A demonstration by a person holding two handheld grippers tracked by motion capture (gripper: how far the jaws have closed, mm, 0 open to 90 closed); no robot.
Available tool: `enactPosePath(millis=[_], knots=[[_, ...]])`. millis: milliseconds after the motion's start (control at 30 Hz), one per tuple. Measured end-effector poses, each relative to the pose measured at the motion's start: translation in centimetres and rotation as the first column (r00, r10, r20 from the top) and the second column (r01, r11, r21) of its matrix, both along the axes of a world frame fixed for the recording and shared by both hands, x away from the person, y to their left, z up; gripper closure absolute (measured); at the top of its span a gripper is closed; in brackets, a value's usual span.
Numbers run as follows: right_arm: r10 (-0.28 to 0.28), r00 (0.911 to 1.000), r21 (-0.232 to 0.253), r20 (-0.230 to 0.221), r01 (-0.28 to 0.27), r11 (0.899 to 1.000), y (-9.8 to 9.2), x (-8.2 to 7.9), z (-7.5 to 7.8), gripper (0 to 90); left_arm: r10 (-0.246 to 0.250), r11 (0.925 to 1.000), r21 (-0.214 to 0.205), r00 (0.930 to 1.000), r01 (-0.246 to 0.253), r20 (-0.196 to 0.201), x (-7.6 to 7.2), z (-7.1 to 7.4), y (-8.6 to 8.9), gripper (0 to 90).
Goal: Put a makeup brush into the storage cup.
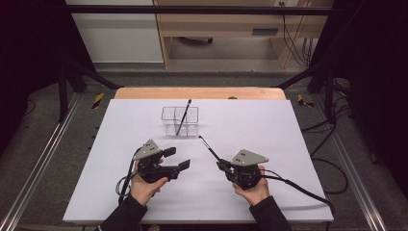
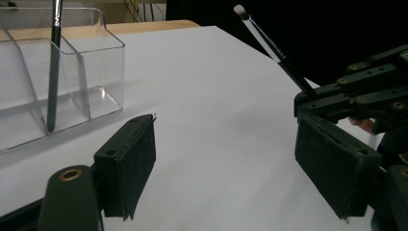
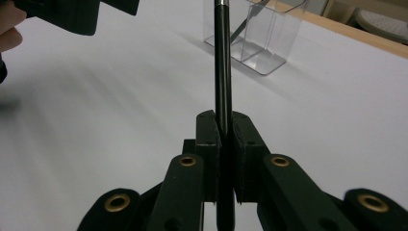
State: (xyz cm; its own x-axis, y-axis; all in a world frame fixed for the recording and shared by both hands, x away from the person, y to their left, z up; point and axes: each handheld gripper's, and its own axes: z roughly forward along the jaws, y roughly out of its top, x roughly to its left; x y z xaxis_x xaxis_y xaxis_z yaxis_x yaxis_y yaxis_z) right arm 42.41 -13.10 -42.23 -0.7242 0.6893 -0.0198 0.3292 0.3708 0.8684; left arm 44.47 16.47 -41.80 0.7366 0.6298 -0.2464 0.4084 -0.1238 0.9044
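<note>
Brush clamped upright between the closed right tongs; left tongs gape empty.

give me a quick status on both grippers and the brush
Right gripper shut on thin black brush. Left gripper open, empty. Clear plastic organiser holds another dark brush. Nothing in the way.

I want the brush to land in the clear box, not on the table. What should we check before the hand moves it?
1. Right gripper shut on the black brush: ok.
2. Clear box upright on the white table: ok.
3. Free compartment beside the brush already in the box: ok.
4. Left gripper open, holding nothing: ok.
5. Brush tip over the box: not ok, short of it.
</note>
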Motion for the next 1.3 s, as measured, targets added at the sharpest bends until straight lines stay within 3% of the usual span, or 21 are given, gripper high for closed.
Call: enactPosePath(millis=[433, 700, 1300], knots=[[-0.021, 0.9992, 0.068, 0.034, 0.018, 0.998, 0.1, -0.2, 0.1, 84.1, -0.008, 0.9942, -0.107, 1.0, 0.008, 0.003, 0.3, 0.7, -1.3, 21.1], [-0.009, 0.9996, 0.09, 0.027, 0.007, 0.996, 0.3, -0.2, 0.0, 84.0, -0.005, 0.9839, -0.179, 1.0, 0.005, 0.003, 0.7, 1.3, -2.3, 21.2], [-0.017, 0.9992, 0.122, 0.036, 0.012, 0.992, 0.4, -0.4, 0.1, 84.0, -0.016, 0.9691, -0.246, 0.9999, 0.015, 0.0, 1.2, 1.4, -4.1, 22.6]])
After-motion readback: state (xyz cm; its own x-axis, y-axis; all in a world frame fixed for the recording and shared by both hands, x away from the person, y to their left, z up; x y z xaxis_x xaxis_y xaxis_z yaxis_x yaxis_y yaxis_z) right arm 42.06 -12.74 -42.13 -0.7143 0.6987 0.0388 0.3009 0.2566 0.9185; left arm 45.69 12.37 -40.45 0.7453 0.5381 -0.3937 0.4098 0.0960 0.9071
